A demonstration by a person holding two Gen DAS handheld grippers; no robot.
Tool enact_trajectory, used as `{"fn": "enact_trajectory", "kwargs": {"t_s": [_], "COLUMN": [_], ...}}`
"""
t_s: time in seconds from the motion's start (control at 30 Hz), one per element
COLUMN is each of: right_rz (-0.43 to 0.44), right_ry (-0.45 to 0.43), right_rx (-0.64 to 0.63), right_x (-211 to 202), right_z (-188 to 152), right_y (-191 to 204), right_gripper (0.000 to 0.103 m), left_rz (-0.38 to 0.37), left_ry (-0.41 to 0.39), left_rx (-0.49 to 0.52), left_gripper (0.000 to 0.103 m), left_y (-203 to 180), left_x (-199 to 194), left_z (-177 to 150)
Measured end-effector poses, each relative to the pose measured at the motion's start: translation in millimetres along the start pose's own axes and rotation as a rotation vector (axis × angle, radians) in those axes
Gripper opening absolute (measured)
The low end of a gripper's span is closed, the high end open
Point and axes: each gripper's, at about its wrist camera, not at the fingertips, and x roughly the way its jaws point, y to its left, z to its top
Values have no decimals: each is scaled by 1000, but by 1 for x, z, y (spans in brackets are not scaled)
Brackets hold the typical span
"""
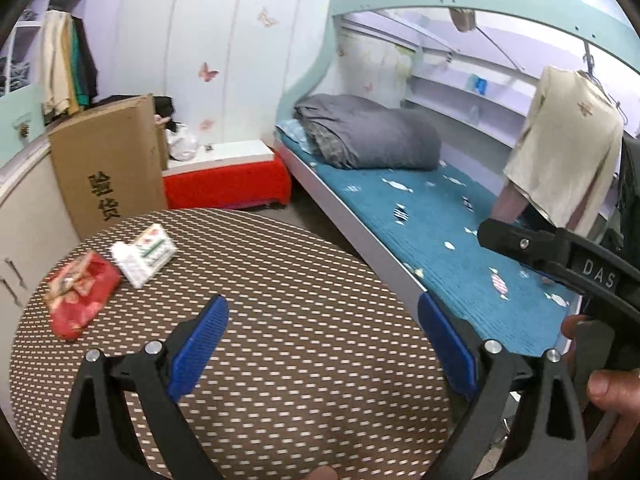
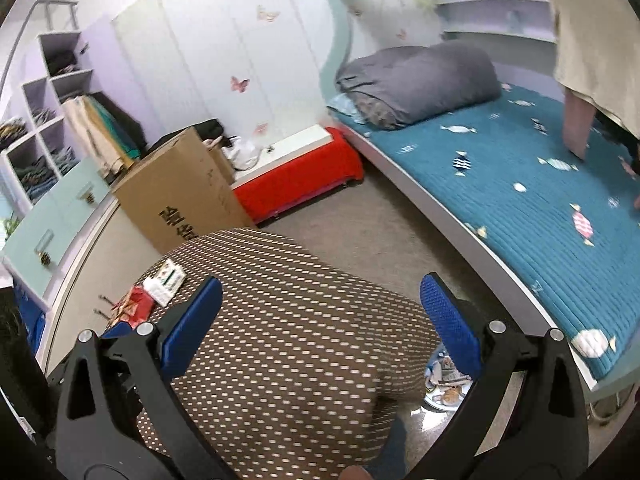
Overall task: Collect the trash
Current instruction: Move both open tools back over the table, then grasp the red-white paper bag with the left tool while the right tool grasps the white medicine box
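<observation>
A crumpled red wrapper (image 1: 80, 294) and a white-and-green packet (image 1: 145, 253) lie at the far left of a round table with a brown dotted cloth (image 1: 280, 300). My left gripper (image 1: 324, 312) is open and empty above the table's middle, right of both pieces. My right gripper (image 2: 322, 296) is open and empty above the same table; the red wrapper (image 2: 134, 306) and the white packet (image 2: 165, 280) lie to its left. The right gripper's body (image 1: 560, 252) shows at the right of the left wrist view.
A cardboard box (image 1: 108, 168) stands behind the table by a white cabinet. A red-covered bench (image 1: 228, 184) sits by the wall. A bunk bed with a teal mattress (image 1: 440, 216) and grey duvet runs along the right. A bin holding trash (image 2: 446, 384) sits below the table edge.
</observation>
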Motion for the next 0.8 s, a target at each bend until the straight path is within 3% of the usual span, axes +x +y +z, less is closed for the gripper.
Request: {"fn": "enact_trajectory", "kwargs": {"t_s": [0.43,0.8], "right_rz": [110,158], "right_ry": [47,170], "right_rx": [-163,-315], "right_x": [36,121], "right_z": [-2,-19], "right_y": [95,171], "right_gripper": [97,97], "left_rz": [168,295], "left_ry": [-66,-21], "left_rx": [-77,-162], "left_gripper": [93,93], "left_y": [106,211], "left_x": [-37,-25], "left_z": [2,-12]}}
